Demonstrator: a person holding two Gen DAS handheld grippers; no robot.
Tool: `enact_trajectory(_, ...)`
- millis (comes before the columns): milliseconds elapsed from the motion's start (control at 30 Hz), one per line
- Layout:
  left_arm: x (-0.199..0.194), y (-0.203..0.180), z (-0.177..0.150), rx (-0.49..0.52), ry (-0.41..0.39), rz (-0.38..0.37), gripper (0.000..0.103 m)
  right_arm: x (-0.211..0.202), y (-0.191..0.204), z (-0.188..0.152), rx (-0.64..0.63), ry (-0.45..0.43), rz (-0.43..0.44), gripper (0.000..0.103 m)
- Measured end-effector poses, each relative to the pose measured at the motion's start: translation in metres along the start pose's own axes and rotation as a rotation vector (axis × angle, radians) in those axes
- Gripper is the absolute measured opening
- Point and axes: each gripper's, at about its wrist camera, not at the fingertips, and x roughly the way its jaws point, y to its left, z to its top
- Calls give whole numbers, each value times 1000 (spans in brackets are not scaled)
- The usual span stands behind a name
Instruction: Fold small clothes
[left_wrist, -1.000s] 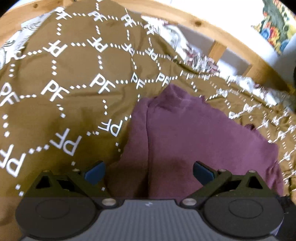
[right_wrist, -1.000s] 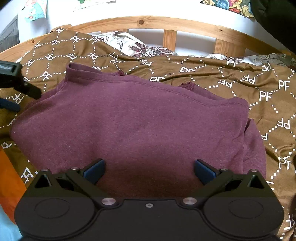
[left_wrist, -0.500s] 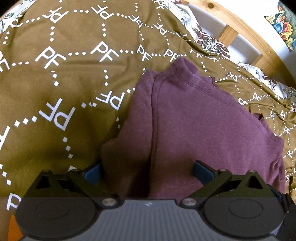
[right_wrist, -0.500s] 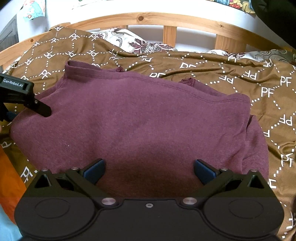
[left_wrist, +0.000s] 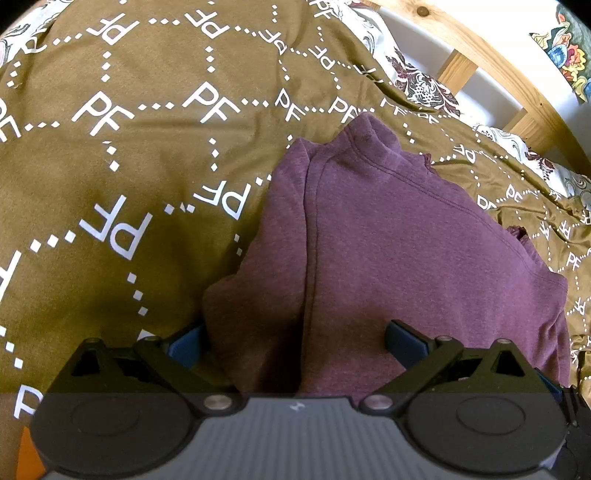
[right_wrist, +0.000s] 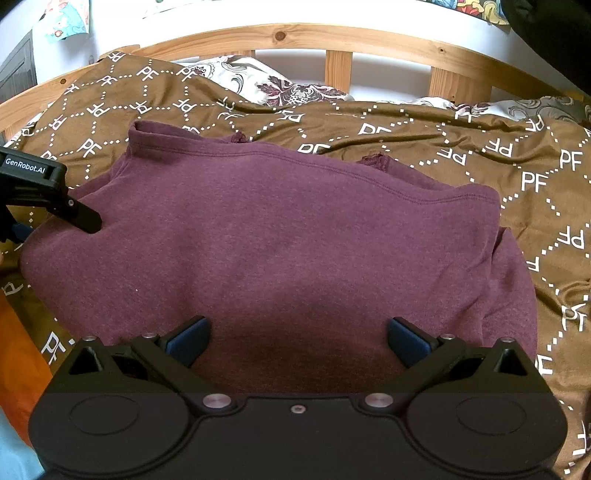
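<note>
While both pairs of tongs stand wide apart with nothing between their pads, the left gripper (left_wrist: 295, 339) straddles the near left edge of the maroon sweatshirt (left_wrist: 406, 240), its left pad tucked just beside or under the cloth and its right pad over the top layer; whether either pad touches the fabric cannot be told. The right gripper (right_wrist: 297, 339) hovers wide over the near hem of the same sweatshirt, which lies partly folded and spread across the brown bedspread (right_wrist: 480, 155) printed with white letters, its collar pointing toward the wooden bed frame (right_wrist: 332, 37). Trouble from here would likely come from closing on too few layers: the left edge looks doubled, with a sleeve or side panel tucked alongside, so a shallow pinch could lift only the top sheet and drag the fold open. Catching the bedspread together with the garment is another risk, since the cover is soft and wrinkled right at the cloth's edge. Both tools are held low and roughly level, pointing forward along the bed; in the right view the left tool reaches in from the side onto the garment's far left corner.
</note>
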Motion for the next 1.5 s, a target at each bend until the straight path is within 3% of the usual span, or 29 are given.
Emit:
enact_trajectory(233, -6, 0, -1, 18, -8, -31, 101, 0, 0, 0, 0, 0, 1, 102)
enact_trajectory(500, -10, -1, -4, 34, -12, -22, 81, 0, -1, 0, 1, 1, 2, 102)
enact_trajectory(600, -13, 5, -5, 7, -21, -18, 67, 0, -1, 0, 2, 1, 2, 102)
enact_trajectory(733, -20, 8, -8, -11, -49, -35, 41, 0, -1, 0, 1, 1, 3, 102)
enact_trajectory(867, -30, -6, -16, 60, -107, -18, 18, 0, -1, 0, 2, 3, 3, 102)
enact_trajectory(1100, -64, -48, -20, 203, -198, -22, 13, -5, -8, 6, 8, 41, 23, 102)
enact_trajectory(1233, -87, -88, -15, 261, -227, -32, 12, -19, -28, 16, 85, 42, 43, 102)
enact_trajectory(1367, -102, -143, -18, 357, -245, -63, 12, -45, -63, 24, 202, -5, 50, 102)
enact_trajectory(1500, -104, -201, -33, 482, -233, -81, 12, -71, -103, 25, 321, -79, 4, 102)
